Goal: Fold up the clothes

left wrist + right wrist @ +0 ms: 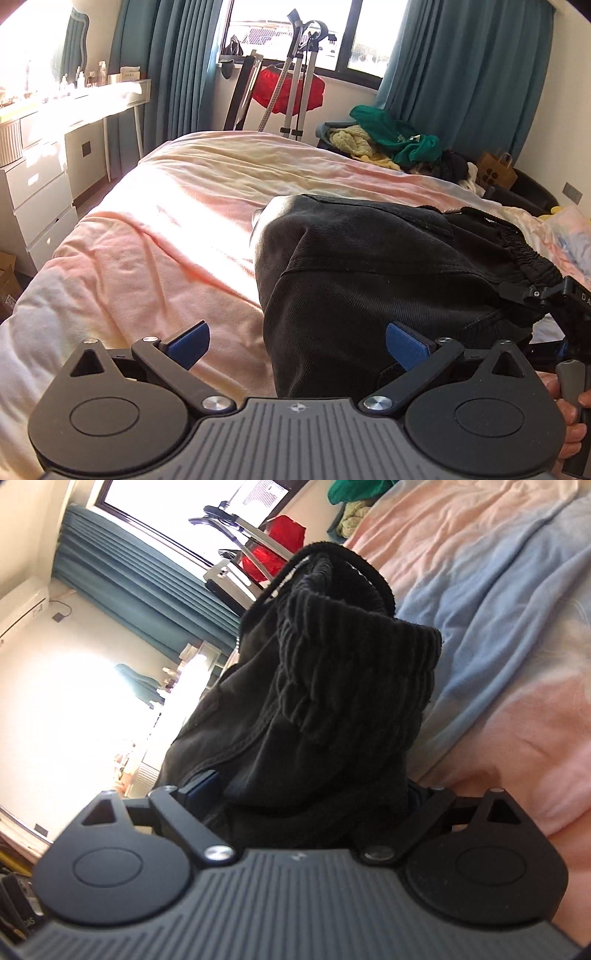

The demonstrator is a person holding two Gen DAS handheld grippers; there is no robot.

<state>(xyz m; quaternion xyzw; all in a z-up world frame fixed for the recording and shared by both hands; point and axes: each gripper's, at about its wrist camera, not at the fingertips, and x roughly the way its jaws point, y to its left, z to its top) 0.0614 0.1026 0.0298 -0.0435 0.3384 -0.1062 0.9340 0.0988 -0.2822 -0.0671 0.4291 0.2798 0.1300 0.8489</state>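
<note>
At the far left of the left wrist view, a white dressing table (74, 110) with drawers is seen against the wall, strongly lit by sun. Beside it, teal curtains (173, 66) frame a window, and a garment steamer stand (295, 85) with a red item (288, 92) behind it is placed below the sill. A bed (155, 229) covered in a pink and cream blanket fills the middle. The left gripper (295, 347) is held over the bed with its jaws wide apart; the blue pad of one finger (188, 345) is over bare blanket, and the other lies against the edge of the black trousers (388, 273), with cloth partly between the two but not pressed. The trousers are bunched on the blanket, right of centre, the elastic waistband turned to the right. Beyond them, a heap of green and yellow clothes (388, 140) is piled at the bed's far side, with a brown paper bag (495, 170) close by.

In the right wrist view, the right gripper (306, 786) is seen with jaws spread wide. The gathered waistband of the black trousers (332, 686) sits between them, loose rather than clamped. A hand (569, 410) on a gripper handle shows at the lower right edge of the left wrist view.
</note>
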